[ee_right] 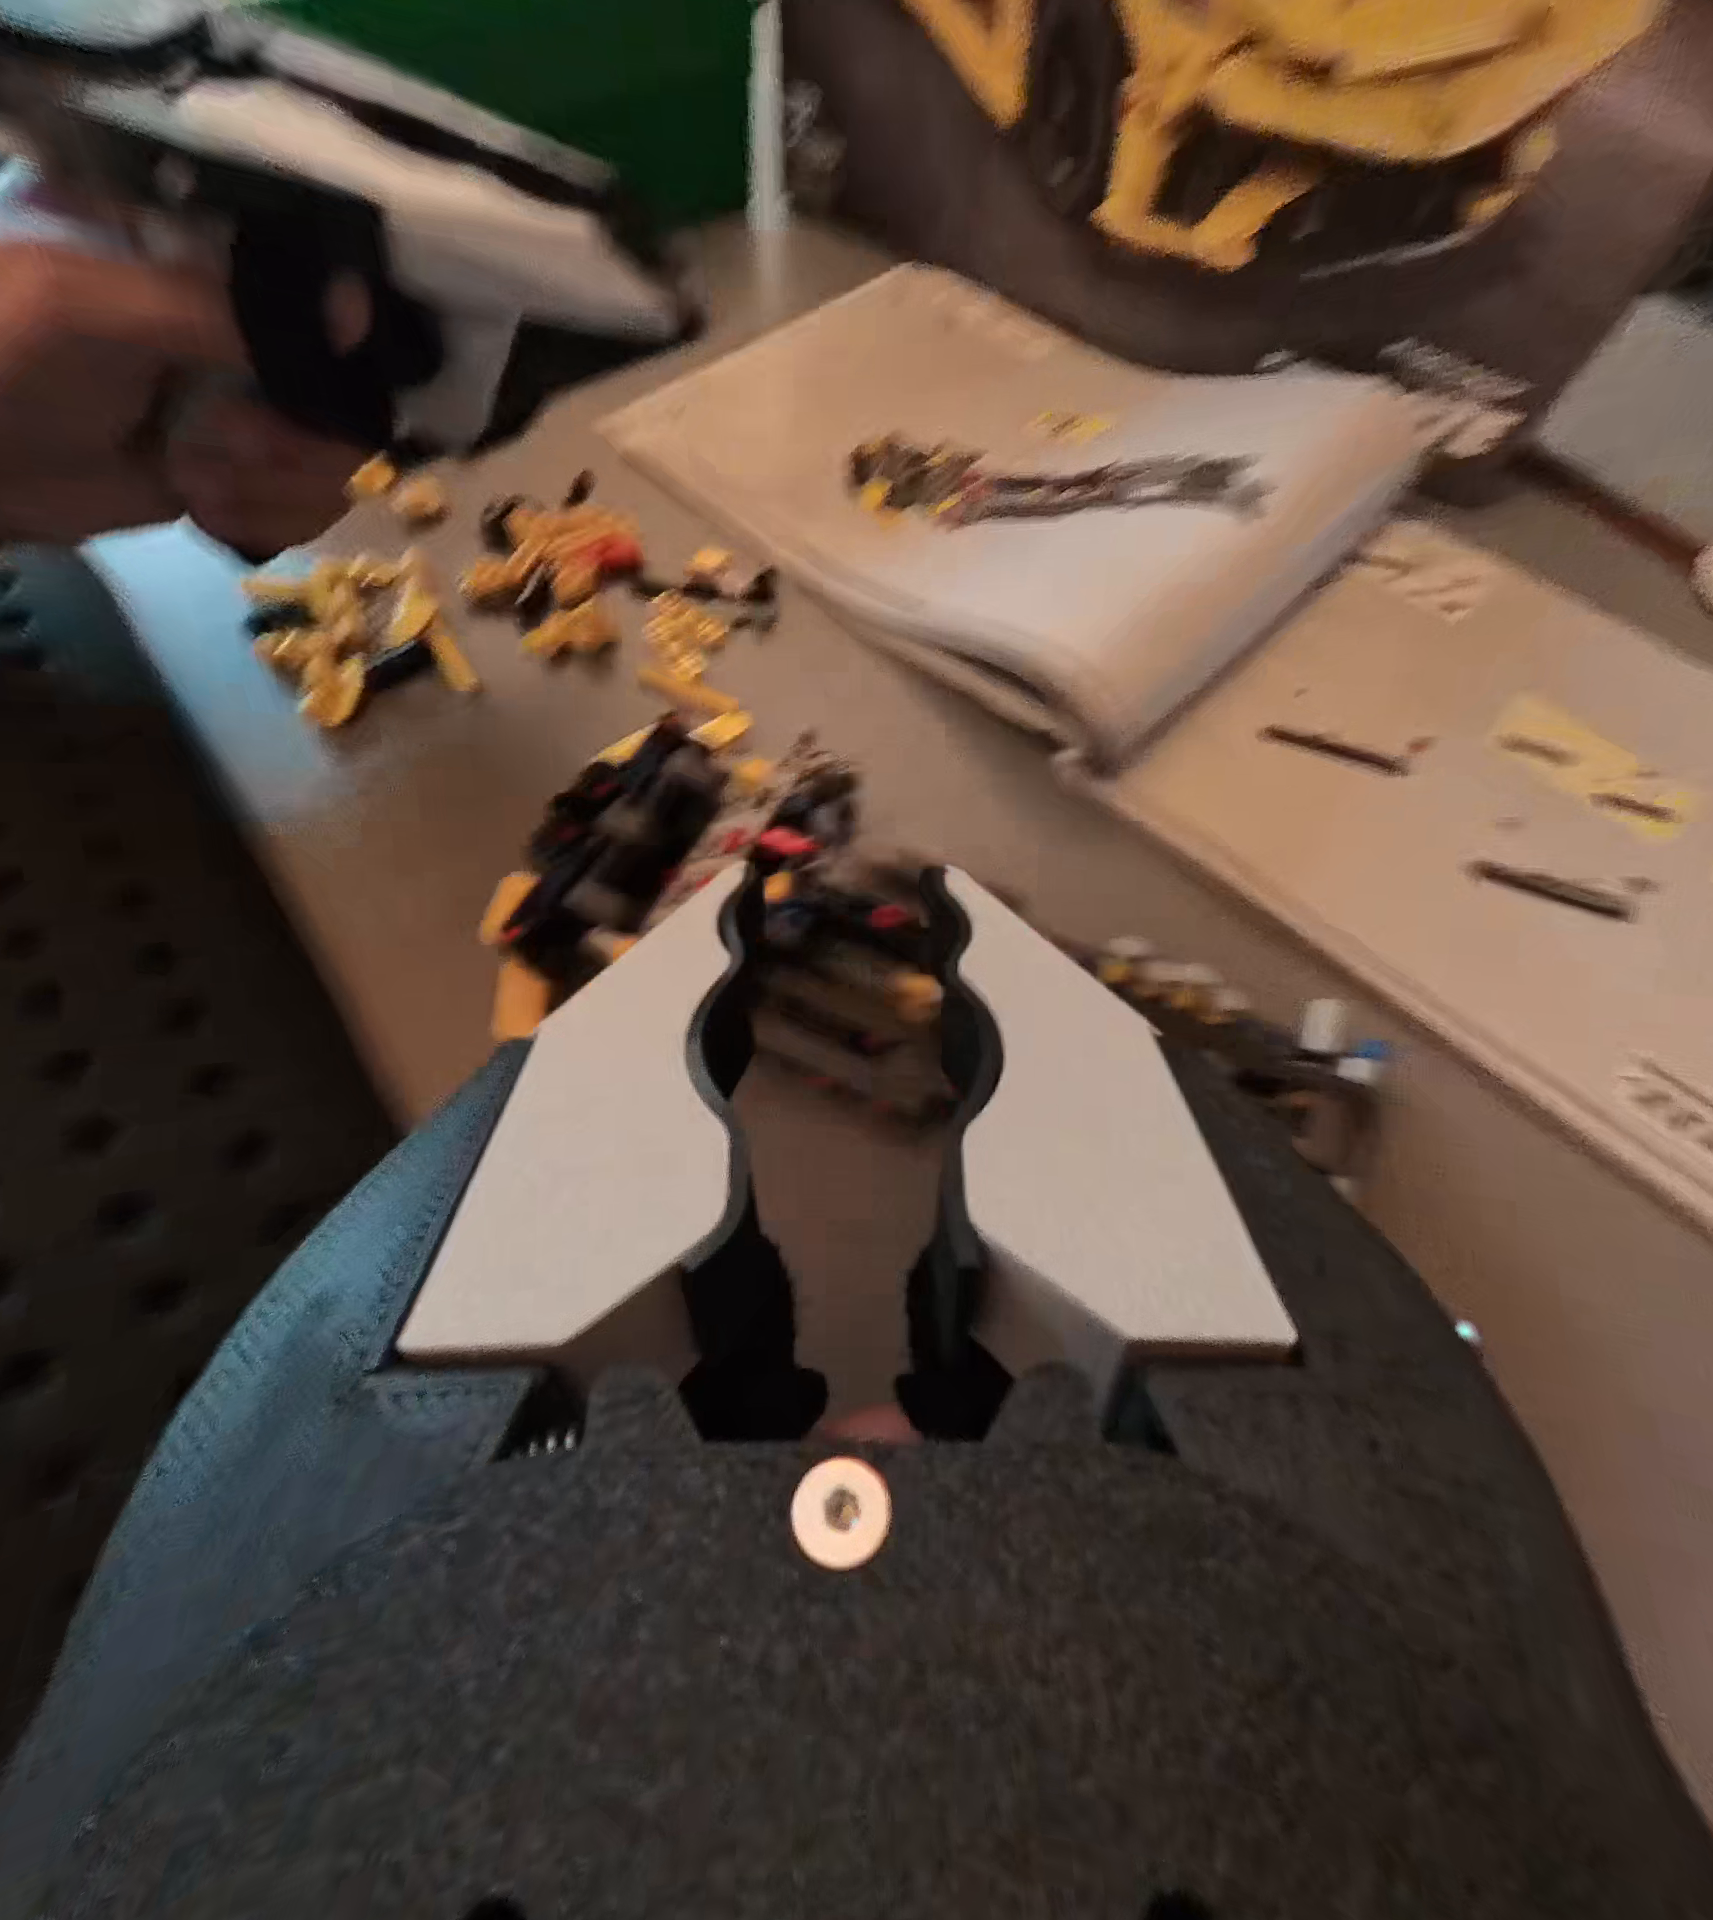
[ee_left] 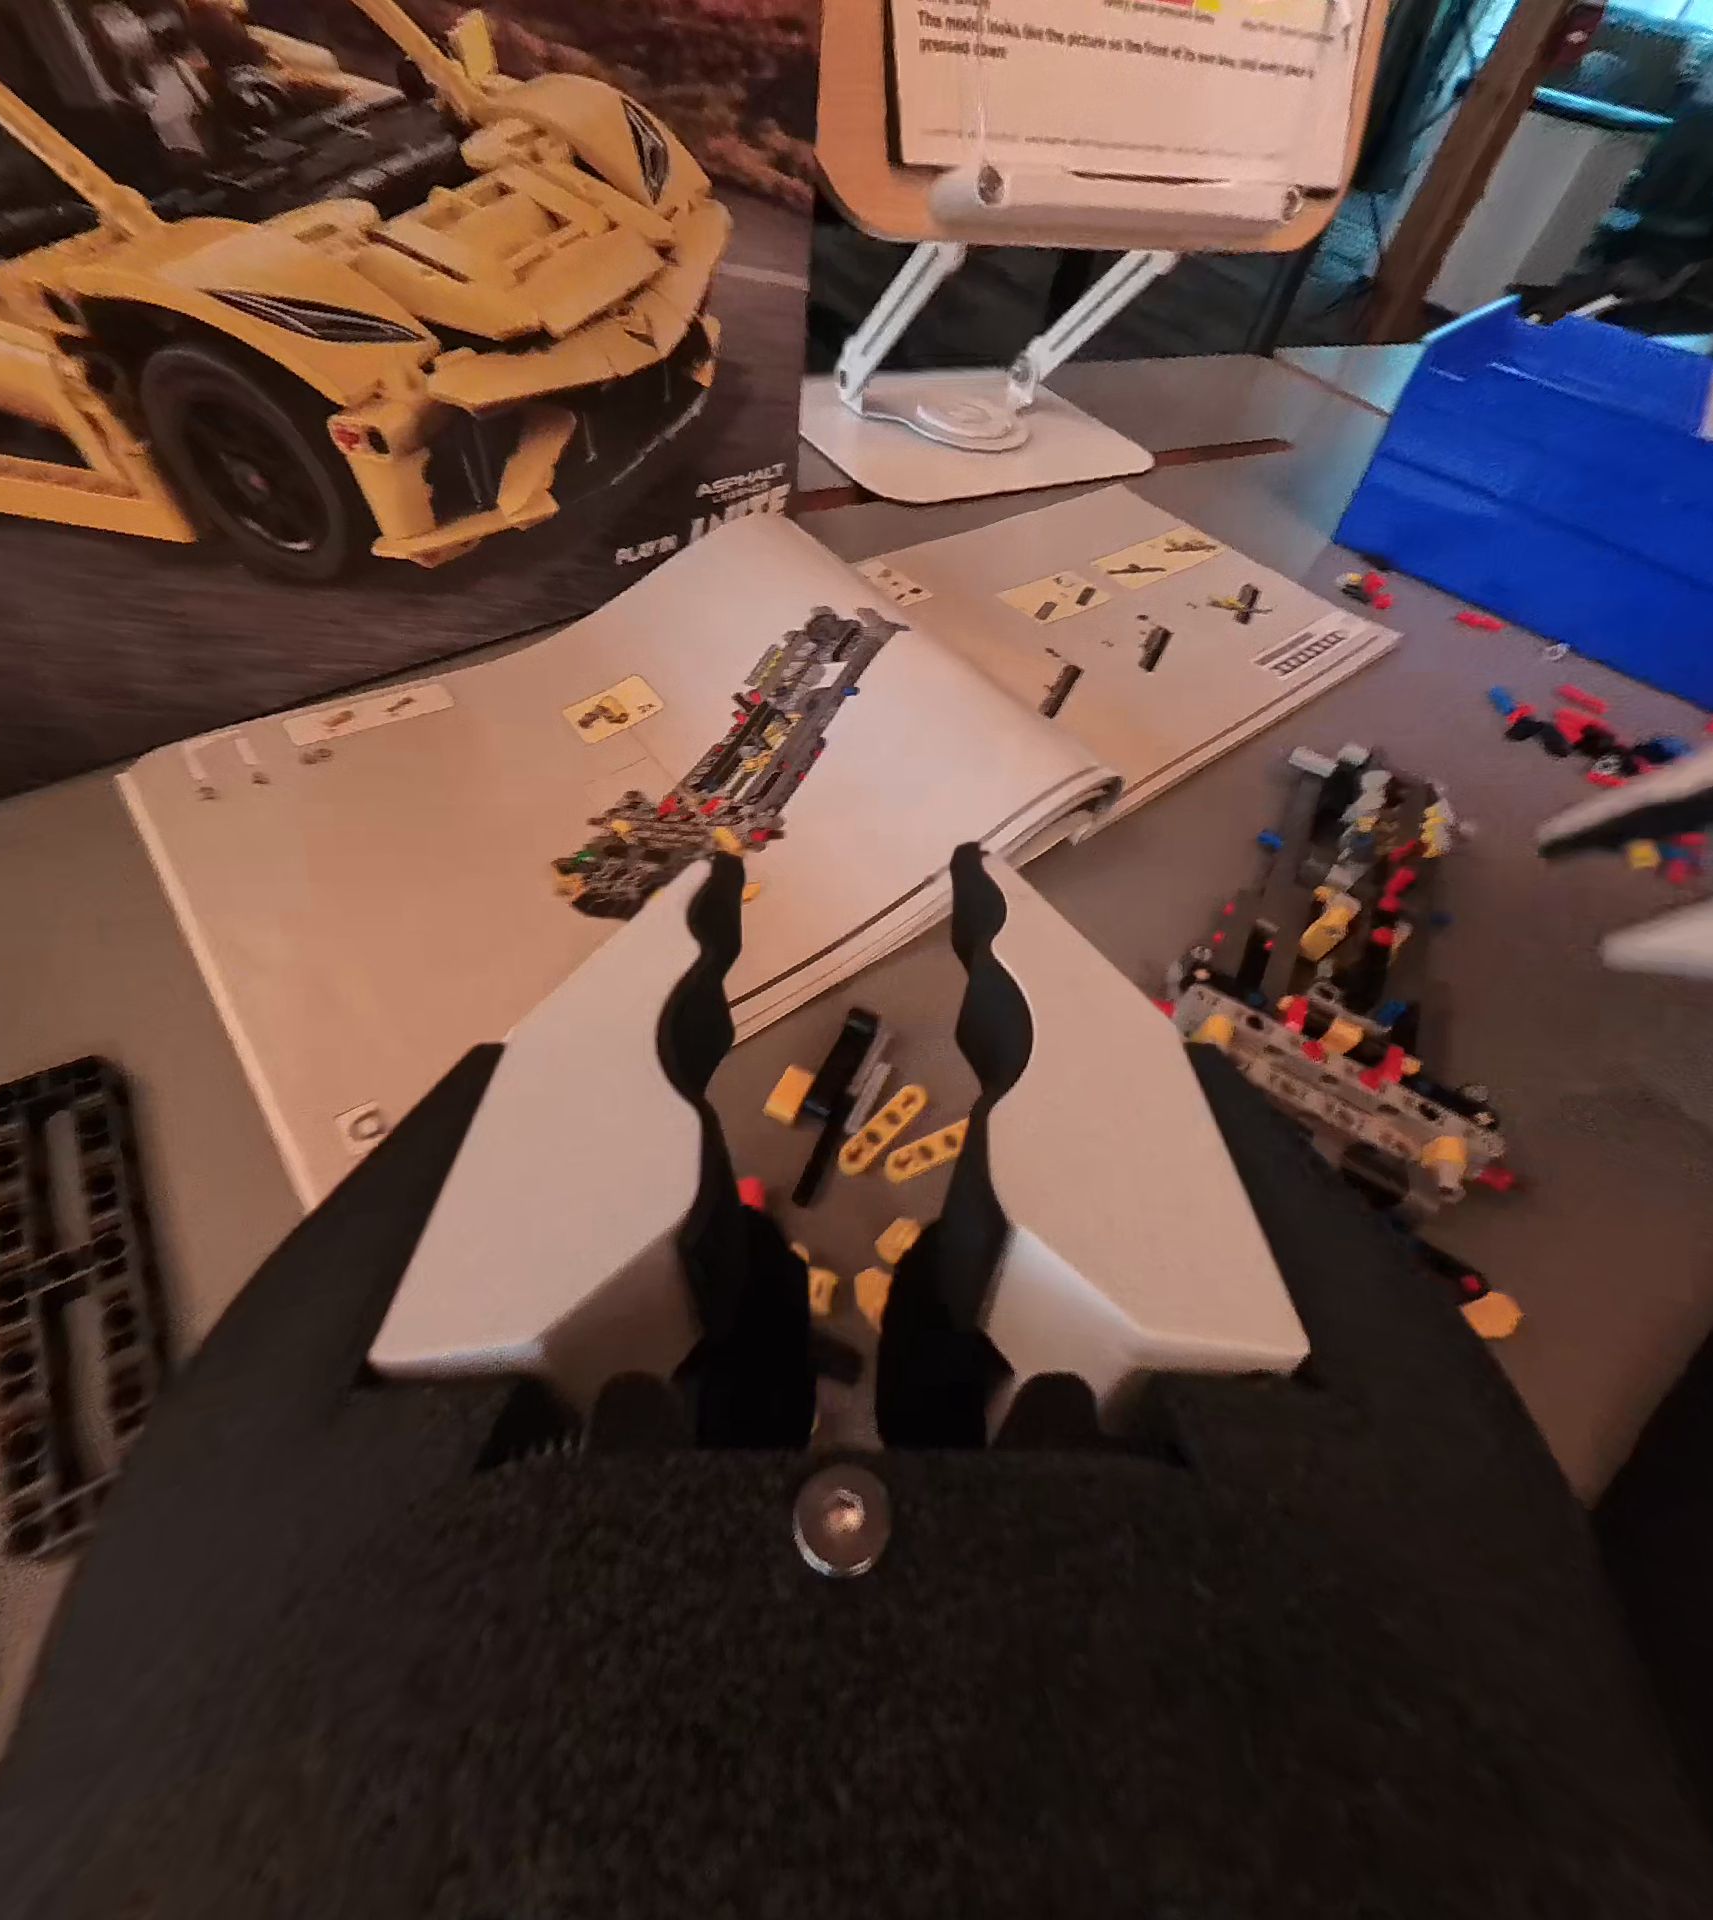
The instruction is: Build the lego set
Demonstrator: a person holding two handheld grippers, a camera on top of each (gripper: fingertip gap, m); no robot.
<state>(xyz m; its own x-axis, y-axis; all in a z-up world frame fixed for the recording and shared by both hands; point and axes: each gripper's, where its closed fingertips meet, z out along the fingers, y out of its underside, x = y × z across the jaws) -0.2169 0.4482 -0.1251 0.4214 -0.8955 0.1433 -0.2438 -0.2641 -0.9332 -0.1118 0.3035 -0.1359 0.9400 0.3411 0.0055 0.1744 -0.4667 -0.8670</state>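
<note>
Fingers (ee_left: 717, 997) of left gripper (ee_left: 847, 868) apart, empty; right gripper (ee_right: 841, 894) too (blurry). Check booklet (ee_left: 478, 831), then pinch yellow pieces (ee_left: 899, 1132) near chassis (ee_left: 1330, 997) squarely.

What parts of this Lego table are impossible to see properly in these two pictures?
- Right wrist view: motion blur smears the half-built chassis and the yellow loose pieces; single parts cannot be told apart.
- Left wrist view: the left gripper covers some of the small yellow parts beneath it.
- Left wrist view: the black frame piece continues past the left edge.
- Left wrist view: the instruction booklet steps are too small to follow.
</note>
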